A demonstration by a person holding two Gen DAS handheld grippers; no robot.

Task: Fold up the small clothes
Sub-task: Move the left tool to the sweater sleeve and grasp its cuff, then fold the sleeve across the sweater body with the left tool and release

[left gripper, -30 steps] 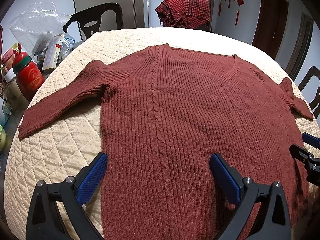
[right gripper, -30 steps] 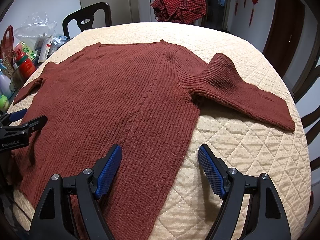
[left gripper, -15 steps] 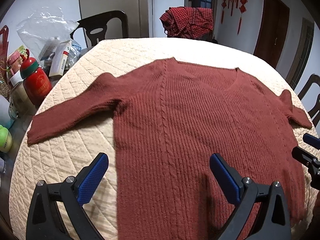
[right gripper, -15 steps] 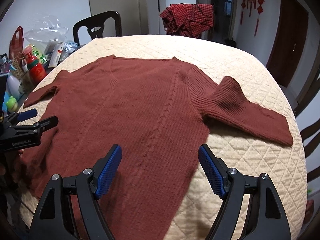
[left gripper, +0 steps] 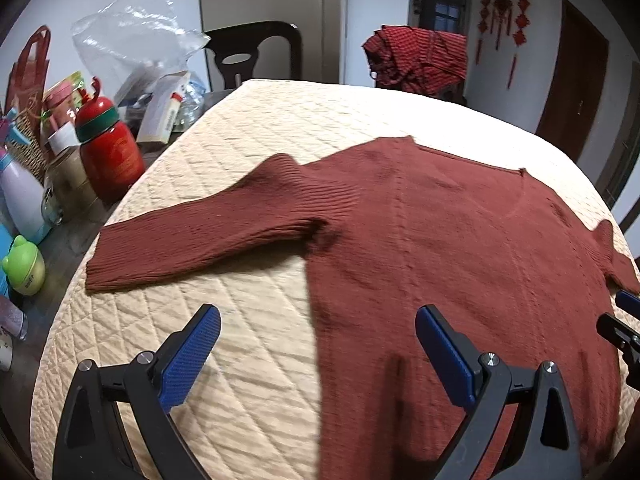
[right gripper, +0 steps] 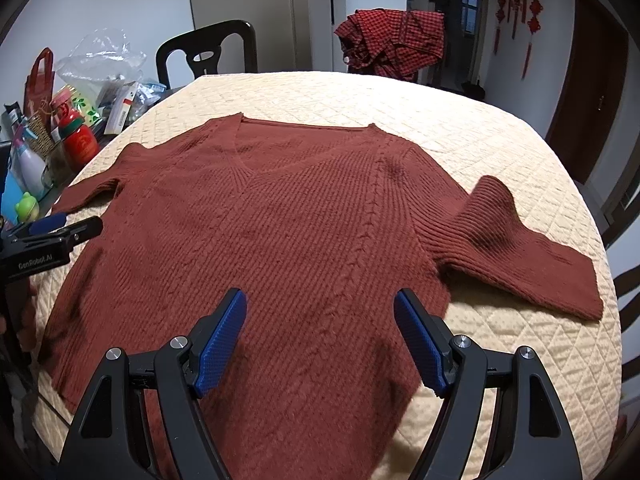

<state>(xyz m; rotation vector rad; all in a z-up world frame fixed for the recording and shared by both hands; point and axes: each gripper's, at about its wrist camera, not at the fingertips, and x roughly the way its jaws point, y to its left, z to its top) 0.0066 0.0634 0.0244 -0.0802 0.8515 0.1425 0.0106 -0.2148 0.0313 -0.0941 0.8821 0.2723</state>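
The sweater (right gripper: 304, 240) lies flat on the bench (right gripper: 500, 152). Both claws, left claw (left gripper: 318, 354) and right claw (right gripper: 320, 334), hover spread over its hem (empty); pinch each sleeve cuff first.

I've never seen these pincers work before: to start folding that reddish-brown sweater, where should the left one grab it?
Probably the cuff of the sweater's left sleeve. It lies flat and stretched out on the quilted cover, its free end overlapping nothing. The open left tool could come in low from the outer left side, pinch the cuff edge, then carry it across the body.
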